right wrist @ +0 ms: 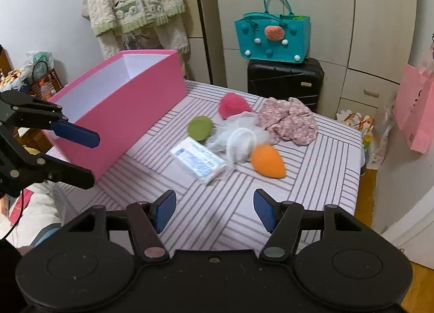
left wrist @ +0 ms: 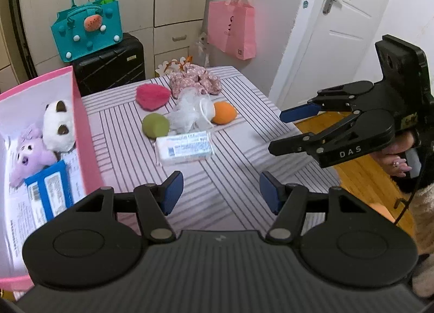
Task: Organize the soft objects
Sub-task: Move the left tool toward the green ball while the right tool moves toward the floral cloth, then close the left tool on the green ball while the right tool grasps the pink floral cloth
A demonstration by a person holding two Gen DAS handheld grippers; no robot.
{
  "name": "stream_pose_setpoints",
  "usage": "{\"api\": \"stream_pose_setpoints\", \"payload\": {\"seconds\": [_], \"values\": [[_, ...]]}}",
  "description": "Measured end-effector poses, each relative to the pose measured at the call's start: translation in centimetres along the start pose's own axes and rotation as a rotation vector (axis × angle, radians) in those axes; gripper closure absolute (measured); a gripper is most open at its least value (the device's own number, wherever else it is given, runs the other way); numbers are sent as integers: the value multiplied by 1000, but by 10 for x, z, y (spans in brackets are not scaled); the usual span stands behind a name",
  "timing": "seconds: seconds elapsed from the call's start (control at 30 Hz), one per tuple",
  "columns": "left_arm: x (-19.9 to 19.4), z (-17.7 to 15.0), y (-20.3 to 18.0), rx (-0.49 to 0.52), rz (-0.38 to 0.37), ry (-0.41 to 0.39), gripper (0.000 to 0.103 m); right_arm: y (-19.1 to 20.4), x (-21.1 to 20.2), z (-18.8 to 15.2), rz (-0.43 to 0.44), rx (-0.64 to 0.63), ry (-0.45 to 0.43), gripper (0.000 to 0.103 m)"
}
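Pink box (left wrist: 78,112) holds two plush toys (left wrist: 46,136) and a blue packet (left wrist: 50,191). Six soft items remain on table (left wrist: 230,177), tissue pack (left wrist: 184,147) nearest. Left gripper (left wrist: 221,195) and right gripper (right wrist: 214,211) both open, empty.

Both the left hand-held gripper (left wrist: 219,191) and right hand-held gripper (right wrist: 214,210) hover with jaws apart, holding nothing.

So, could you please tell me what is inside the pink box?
The pink box holds a white plush toy, a purple plush toy and a blue packet. Anything beneath them is covered.
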State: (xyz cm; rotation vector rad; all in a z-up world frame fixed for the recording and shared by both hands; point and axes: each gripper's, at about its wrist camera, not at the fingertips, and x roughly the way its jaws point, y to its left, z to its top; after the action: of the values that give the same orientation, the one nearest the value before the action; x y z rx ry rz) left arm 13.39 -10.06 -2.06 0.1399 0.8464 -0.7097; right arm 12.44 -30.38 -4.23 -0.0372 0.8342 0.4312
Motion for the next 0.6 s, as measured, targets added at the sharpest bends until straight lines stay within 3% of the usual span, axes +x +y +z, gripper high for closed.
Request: {"api": "stream_pose_setpoints", "payload": {"seconds": [0.23,0.6], "values": [[35,14,8,-72,36,-55,42,-30,17,10,-16,44,-42,35],[89,30,17,-115,231,-165,45,-74,54,50,-53,112,-125,29]]}}
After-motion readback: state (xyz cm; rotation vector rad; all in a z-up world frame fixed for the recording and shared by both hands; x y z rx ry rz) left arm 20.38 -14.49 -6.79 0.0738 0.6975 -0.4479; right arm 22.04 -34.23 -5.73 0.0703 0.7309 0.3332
